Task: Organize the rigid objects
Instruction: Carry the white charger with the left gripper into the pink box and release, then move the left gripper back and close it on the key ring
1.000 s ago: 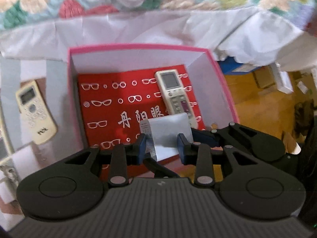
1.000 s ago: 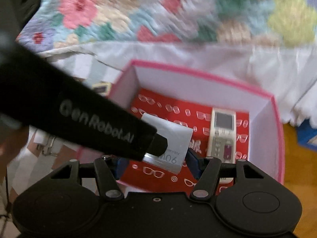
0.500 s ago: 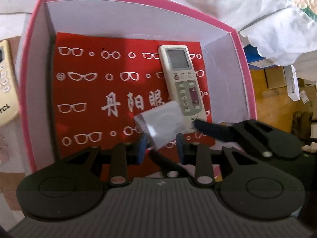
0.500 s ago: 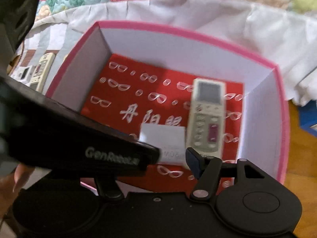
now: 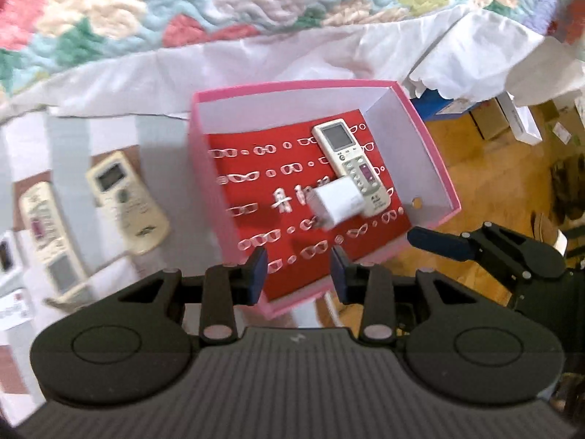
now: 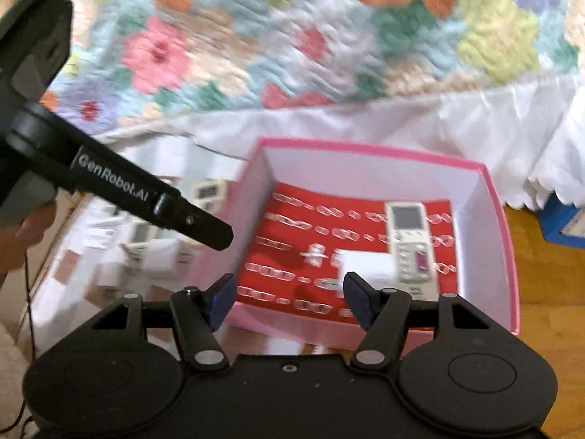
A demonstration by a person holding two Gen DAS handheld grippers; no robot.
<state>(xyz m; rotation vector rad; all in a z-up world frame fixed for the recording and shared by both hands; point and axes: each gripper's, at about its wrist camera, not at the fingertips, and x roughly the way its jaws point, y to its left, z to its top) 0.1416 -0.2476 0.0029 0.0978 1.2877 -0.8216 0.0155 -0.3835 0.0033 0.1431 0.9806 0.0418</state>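
Our left gripper (image 5: 298, 269) sits low centre in the left wrist view, jaws parted with nothing between them; they have just been opening wider, and the blue pads frame only the near edge of the pink box (image 5: 431, 153). Our right gripper (image 6: 289, 298) is likewise open and empty, low centre in its own view, its pads above the box's near wall. In the left wrist view its fingertip pokes in at right, outside the box. Inside the box, on the red liner printed with glasses, a white charger block (image 5: 338, 206) lies loose near the middle, touching or overlapping the lower end of a white remote (image 5: 349, 162) that runs diagonally toward the box's upper right corner. In the right wrist view the same block (image 6: 369, 269) is just above our right pad, beside the remote (image 6: 411, 245). Left of the box in the left wrist view, two more remotes lie on the pale surface: a cream one (image 5: 126, 201) and a longer one (image 5: 47, 234) at far left. A floral quilt (image 5: 219, 7) fills the top of the frame.
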